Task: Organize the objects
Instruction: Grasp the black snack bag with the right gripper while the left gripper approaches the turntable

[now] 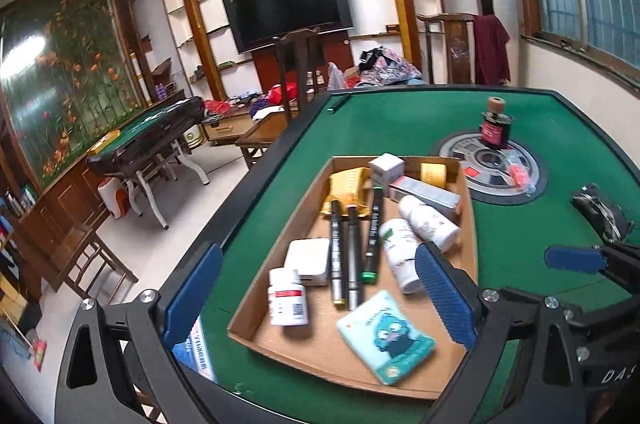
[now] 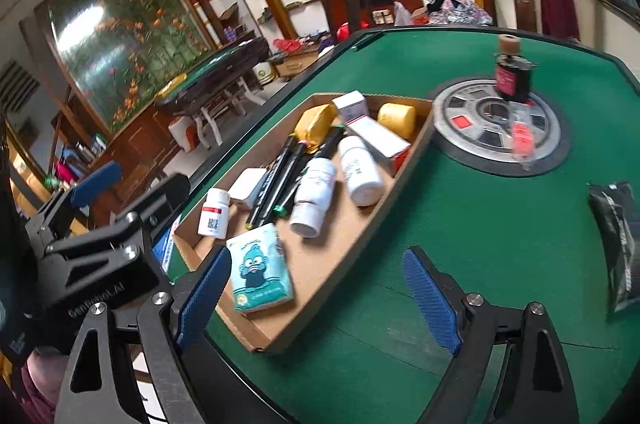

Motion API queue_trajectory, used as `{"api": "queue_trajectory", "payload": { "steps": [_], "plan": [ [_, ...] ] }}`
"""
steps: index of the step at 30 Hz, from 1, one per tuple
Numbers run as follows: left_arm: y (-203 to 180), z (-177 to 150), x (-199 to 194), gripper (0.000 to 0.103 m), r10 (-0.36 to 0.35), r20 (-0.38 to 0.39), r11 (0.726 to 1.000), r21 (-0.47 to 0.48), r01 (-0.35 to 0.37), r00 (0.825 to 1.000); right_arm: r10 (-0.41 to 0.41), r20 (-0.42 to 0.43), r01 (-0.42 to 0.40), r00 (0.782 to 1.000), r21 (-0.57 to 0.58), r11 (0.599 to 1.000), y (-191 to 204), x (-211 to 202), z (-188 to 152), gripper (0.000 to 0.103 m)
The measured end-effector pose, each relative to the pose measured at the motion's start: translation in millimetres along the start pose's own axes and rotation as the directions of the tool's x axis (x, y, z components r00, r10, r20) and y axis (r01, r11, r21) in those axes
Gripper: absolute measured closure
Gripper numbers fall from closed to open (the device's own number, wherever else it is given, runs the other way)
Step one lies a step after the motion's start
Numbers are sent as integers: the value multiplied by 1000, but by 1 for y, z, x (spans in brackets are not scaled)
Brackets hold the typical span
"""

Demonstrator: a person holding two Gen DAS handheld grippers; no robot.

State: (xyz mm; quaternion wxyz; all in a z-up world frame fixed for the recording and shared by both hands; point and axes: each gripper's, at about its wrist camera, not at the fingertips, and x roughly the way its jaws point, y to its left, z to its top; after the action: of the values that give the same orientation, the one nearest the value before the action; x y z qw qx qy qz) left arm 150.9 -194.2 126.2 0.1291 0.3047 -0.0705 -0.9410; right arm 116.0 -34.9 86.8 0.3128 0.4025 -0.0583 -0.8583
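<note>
A shallow cardboard tray (image 1: 469, 224) (image 2: 416, 144) sits on the green table. It holds a teal tissue pack (image 1: 386, 338) (image 2: 260, 270), a small white pill bottle (image 1: 287, 298) (image 2: 214, 212), a white charger (image 1: 309, 261), three dark markers (image 1: 352, 252) (image 2: 276, 180), two larger white bottles (image 1: 428, 224) (image 2: 358, 170), boxes, a yellow pouch and a yellow roll (image 2: 397, 119). My left gripper (image 1: 320, 296) is open and empty above the tray's near end. My right gripper (image 2: 320, 298) is open and empty over the tray's near right corner; it also shows at right in the left wrist view (image 1: 576, 259).
A dark bottle with a cork cap (image 1: 496, 128) (image 2: 512, 76) stands on the table's round centre disc (image 2: 452, 140), next to an orange clear-wrapped item (image 2: 523, 140). A black pouch (image 2: 616, 244) (image 1: 600, 210) lies at right. A blue-white packet (image 1: 194, 348) lies left of the tray.
</note>
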Motion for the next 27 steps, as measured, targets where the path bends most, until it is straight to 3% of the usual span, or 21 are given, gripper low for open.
{"api": "queue_trajectory", "payload": {
  "steps": [12, 17, 21, 24, 27],
  "plan": [
    [-57, 7, 8, 6, -51, -53, 994, 94, 56, 997, -24, 46, 19, 999, 104, 994, -55, -25, -2, 11],
    [-75, 9, 21, 6, -125, -111, 987, 90, 135, 986, -97, 87, 83, 991, 157, 984, -98, -50, 3, 11],
    [-85, 8, 30, 6, -190, -141, 978, 62, 201, 971, -268, 131, 231, 954, 245, 942, -160, -89, 6, 10],
    [-93, 9, 38, 6, -243, -160, 967, 32, 251, 957, -369, 102, 324, 924, 307, 895, -200, -106, 5, 10],
    [-101, 10, 46, 6, -291, -177, 956, -9, 294, 940, -420, 59, 381, 905, 322, 867, -224, -108, 5, 10]
  ]
}}
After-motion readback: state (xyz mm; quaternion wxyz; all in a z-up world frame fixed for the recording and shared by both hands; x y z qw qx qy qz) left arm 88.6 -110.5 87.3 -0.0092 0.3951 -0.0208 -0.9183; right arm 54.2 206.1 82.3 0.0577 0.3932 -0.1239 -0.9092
